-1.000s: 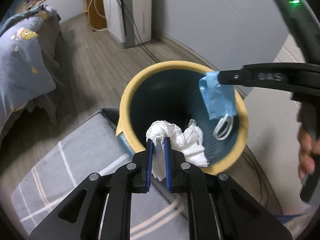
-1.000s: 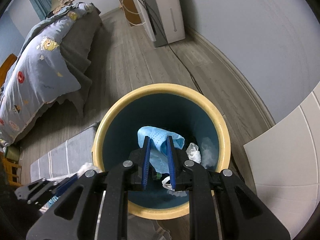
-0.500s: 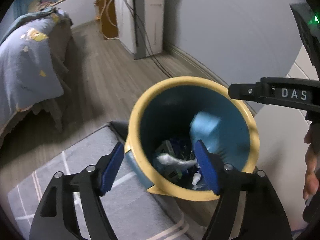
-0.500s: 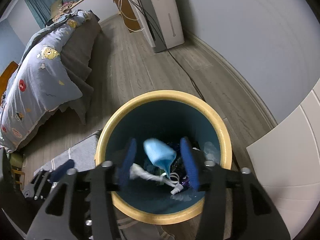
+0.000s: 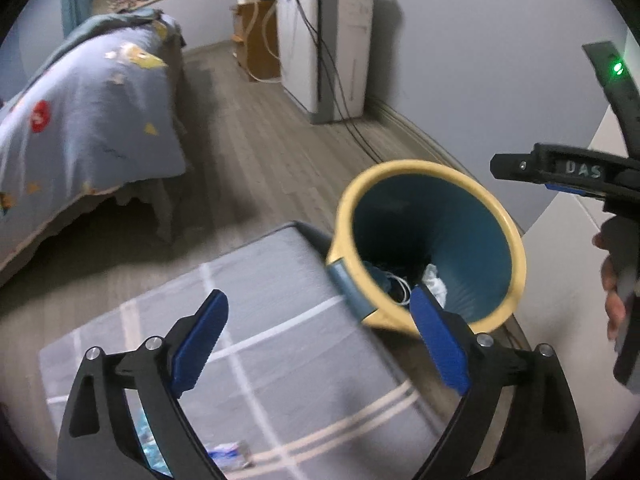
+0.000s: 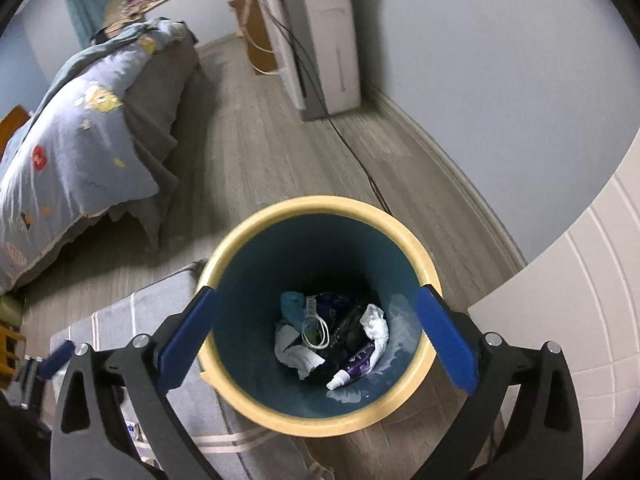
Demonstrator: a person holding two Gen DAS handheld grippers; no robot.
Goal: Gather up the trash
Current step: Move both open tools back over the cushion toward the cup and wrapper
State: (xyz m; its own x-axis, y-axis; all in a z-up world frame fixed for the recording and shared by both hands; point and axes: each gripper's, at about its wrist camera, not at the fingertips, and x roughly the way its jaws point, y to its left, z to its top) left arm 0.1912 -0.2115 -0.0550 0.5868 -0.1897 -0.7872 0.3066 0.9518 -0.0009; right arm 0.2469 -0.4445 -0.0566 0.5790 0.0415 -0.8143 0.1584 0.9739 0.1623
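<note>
Drop step was wrapping up: both the left gripper [image 5: 320,344] and right gripper [image 6: 318,340] had jaws opening, empty. Tissue [image 6: 376,322] and mask [image 6: 294,308] lay inside the bin [image 6: 320,210]. Next move, I'd judge: the wrapper [image 5: 230,450] on the near mat [image 5: 280,280].

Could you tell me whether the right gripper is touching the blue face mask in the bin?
Apart: the right wrist view shows the right gripper opening, empty, above the mask.

A home bedroom: quilt-covered bed [image 6: 80,128], wood-look floor [image 6: 248,152], rug [image 5: 256,320].
</note>
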